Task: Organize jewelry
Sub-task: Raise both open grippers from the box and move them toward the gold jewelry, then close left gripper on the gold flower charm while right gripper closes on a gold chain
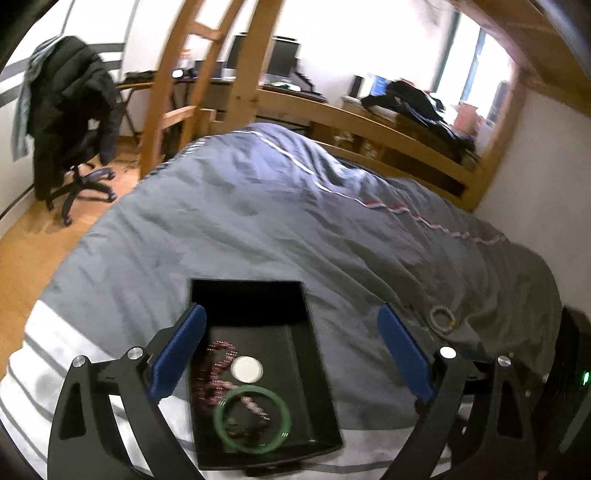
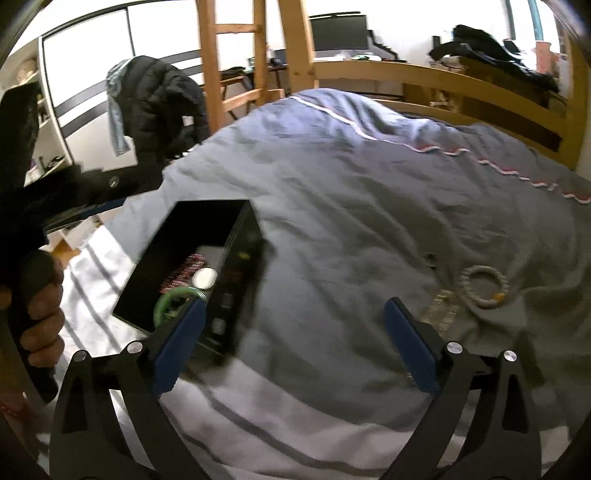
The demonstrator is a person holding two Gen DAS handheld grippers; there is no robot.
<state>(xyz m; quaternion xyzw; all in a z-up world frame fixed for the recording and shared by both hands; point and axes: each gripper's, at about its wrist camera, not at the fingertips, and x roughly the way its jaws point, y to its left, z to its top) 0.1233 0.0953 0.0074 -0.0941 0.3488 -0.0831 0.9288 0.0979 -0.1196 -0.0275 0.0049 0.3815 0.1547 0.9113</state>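
On grey duvet (image 1: 258,229), black box (image 1: 317,373), green bangle (image 1: 252,417)

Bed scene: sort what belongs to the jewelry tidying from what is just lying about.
Job: black box; inside it green bangle, pink bead strand, white round disc; pale beaded bracelet loose on the duvet.

Lying about: jacket on chair, monitor, ladder.

Open black box (image 1: 317,373) holds green bangle (image 1: 252,418) — pale beaded bracelet (image 2: 484,287) lies apart.
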